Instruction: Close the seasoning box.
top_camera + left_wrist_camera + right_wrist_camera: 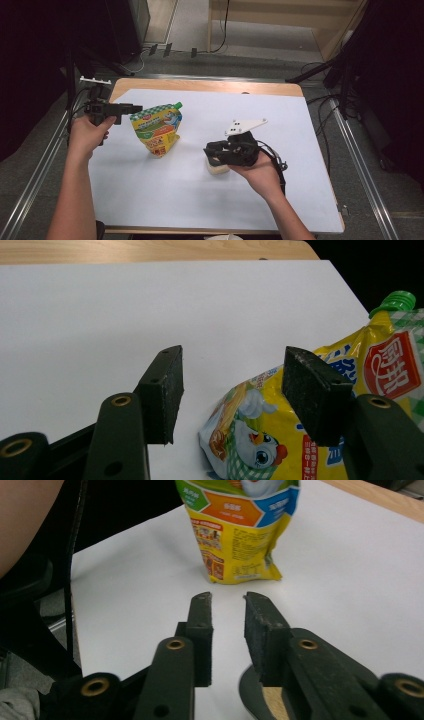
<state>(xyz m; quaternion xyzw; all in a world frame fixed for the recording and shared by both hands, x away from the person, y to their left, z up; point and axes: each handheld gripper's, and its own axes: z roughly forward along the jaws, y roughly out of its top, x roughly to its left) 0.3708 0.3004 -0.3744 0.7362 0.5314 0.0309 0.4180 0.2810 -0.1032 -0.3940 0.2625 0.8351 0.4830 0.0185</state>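
Observation:
A yellow spouted food pouch [156, 129] with a green cap stands upright on the white sheet, left of centre. My left gripper [136, 107] is held level just left of the pouch's top, apart from it. In the left gripper view its jaws [232, 365] are wide open, with the pouch [385, 357] and green cap [398, 299] ahead of and behind the right jaw. My right gripper [209, 150] hovers at mid-table, pointing left toward the pouch [240, 535]. Its jaws [227, 600] stand a narrow gap apart with nothing between them.
A small beige round object [218, 168] lies on the sheet just under the right gripper, also seen beneath the right jaw [271, 700]. The white sheet [280, 200] covers a wooden table [200, 85]. Metal rails run along both sides.

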